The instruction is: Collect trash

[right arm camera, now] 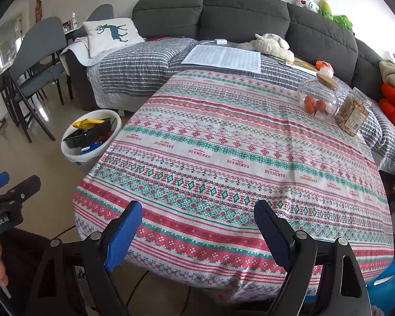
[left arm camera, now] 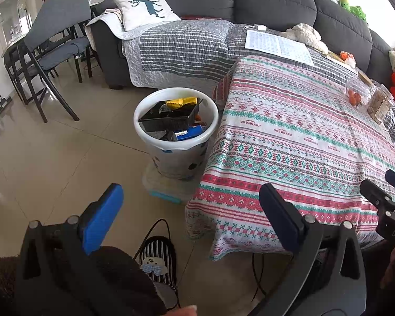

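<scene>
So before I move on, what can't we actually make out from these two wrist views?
- White bin: lower contents hidden under the black tray in the left view; the tablecloth cuts off its right side in the right view.
- Under the table: draped cloth hides it in both views.
- Labelled jar: print too small to read.
- Right gripper: cut off by the left view's edge.

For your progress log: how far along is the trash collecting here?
Done: the white bin by the table already holds a black tray, yellow wrapper and blue box. In hand: nothing; left gripper and right gripper are open. Left: no loose trash shows on the table.
</scene>
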Available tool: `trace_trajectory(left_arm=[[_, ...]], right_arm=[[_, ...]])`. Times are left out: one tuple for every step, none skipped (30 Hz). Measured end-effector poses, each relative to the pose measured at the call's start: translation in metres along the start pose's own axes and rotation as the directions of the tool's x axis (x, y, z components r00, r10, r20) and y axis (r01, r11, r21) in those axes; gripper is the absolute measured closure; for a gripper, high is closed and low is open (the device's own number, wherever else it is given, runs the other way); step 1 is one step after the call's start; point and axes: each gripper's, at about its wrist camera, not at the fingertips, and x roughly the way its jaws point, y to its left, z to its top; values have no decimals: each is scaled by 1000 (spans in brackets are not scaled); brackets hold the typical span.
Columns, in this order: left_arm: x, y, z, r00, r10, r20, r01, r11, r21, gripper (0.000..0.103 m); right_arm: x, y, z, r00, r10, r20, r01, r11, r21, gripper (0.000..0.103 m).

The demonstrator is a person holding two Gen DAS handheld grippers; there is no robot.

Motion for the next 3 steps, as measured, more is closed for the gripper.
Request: trace_trajectory(left_arm=[[1,0,0,1000,2,-2,-2,1000,2,1],[1,-1,0,1000,5,-1,-5,1000,4,1],[2,-2,1,1000,7,3,-7,1000,7,1]], right_arm=[[0,1,0,1000,0,1,0,1000,0,15],[-1,1,0,1000,1,1,-1,1000,-1,15],[-1,2,0,1000,1,1,-1,1000,-2,15]])
